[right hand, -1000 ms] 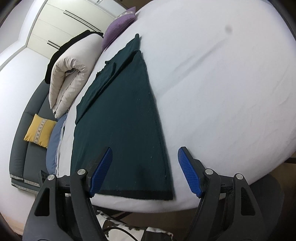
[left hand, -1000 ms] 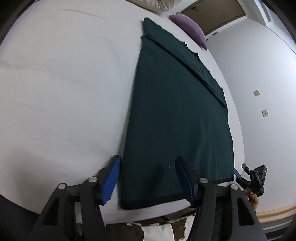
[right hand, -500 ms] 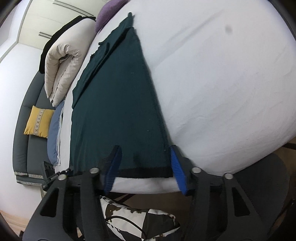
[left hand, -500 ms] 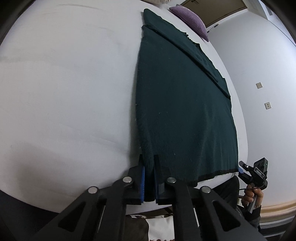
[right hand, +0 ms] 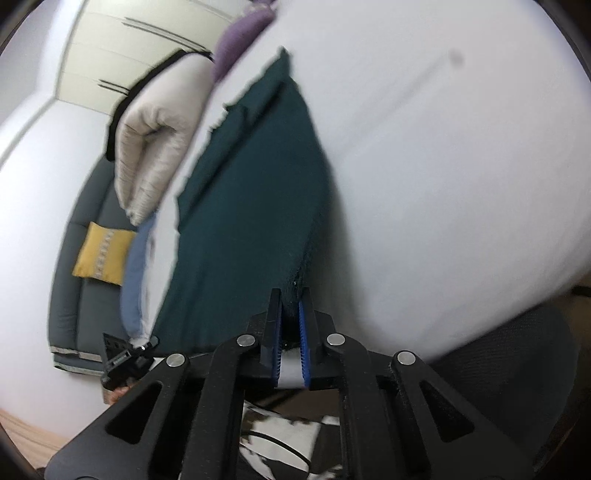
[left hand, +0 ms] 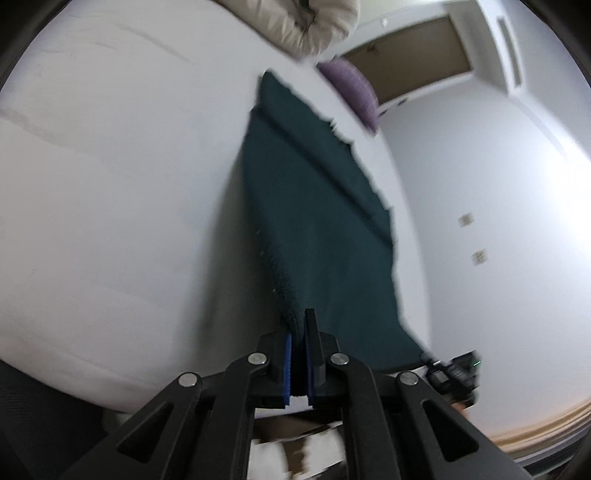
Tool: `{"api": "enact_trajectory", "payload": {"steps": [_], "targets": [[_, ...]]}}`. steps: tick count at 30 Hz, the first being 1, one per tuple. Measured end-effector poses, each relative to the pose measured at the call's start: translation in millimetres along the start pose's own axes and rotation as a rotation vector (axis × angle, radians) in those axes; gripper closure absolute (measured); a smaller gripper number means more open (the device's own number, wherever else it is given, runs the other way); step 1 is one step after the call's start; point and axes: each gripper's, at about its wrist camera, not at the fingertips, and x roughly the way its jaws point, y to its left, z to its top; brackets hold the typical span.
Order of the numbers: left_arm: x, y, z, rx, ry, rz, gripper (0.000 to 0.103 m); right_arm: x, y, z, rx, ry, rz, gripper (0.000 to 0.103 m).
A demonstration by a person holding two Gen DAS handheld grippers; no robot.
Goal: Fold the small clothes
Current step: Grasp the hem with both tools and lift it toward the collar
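Observation:
A dark green garment (left hand: 317,236) lies stretched along the white bed (left hand: 110,192), its near hem lifted off the sheet. My left gripper (left hand: 300,325) is shut on the hem's left corner, cloth pinched between the blue pads. In the right wrist view the same green garment (right hand: 251,206) runs away from me, and my right gripper (right hand: 291,299) is shut on its right corner. The other gripper (right hand: 125,362) shows low at the left there, and the right one (left hand: 452,373) shows low at the right in the left wrist view.
A rolled beige duvet (right hand: 151,147) and a purple pillow (right hand: 240,33) lie at the bed's far end. A grey sofa (right hand: 85,295) with a yellow cushion (right hand: 101,254) stands to the left. A dark chair seat (right hand: 517,354) is near the bed's right edge.
Both grippers went from open astride the hem corners to shut on them. The left closed first, then the right. Both have lifted, raising the near hem off the bed.

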Motion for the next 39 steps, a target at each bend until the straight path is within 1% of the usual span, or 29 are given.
{"api": "enact_trajectory", "payload": {"steps": [2,5,9,13,17,22,24,27,29,31,35,39], "targets": [[-5,-6,7,-0.019,-0.033,-0.045,0.097,-5,8,10,-0.002,-0.023,0.031,0.096],[-8,-9,19,-0.055,-0.069,-0.100,0.097,-2,16,22,-0.012,-0.024,0.017,0.096],[-2,-19,39,-0.088,-0.113,-0.156,0.097,-2,31,42,-0.021,-0.055,0.055,0.096],[7,-26,74,-0.096,-0.151,-0.182,0.097,5,52,75,-0.044,-0.088,0.064,0.096],[25,-28,119,-0.134,-0.184,-0.206,0.097,17,74,124,-0.056,-0.128,0.079,0.096],[64,-31,179,-0.154,-0.190,-0.189,0.097,46,97,195,-0.048,-0.183,0.086,0.096],[82,-31,205,-0.157,-0.194,-0.167,0.097,64,105,227,-0.035,-0.196,0.088,0.096],[102,-27,235,-0.171,-0.202,-0.153,0.097,94,112,270,-0.018,-0.215,0.061,0.096],[119,-27,258,-0.167,-0.206,-0.127,0.097,114,114,295,-0.012,-0.227,0.034,0.096],[136,-26,276,-0.158,-0.206,-0.089,0.097,135,113,320,0.007,-0.235,0.009,0.096],[167,-12,304,-0.184,-0.200,-0.040,0.097,184,110,364,0.018,-0.241,-0.058,0.096],[190,1,321,-0.194,-0.197,-0.004,0.097,220,105,392,0.030,-0.238,-0.091,0.096]]}}
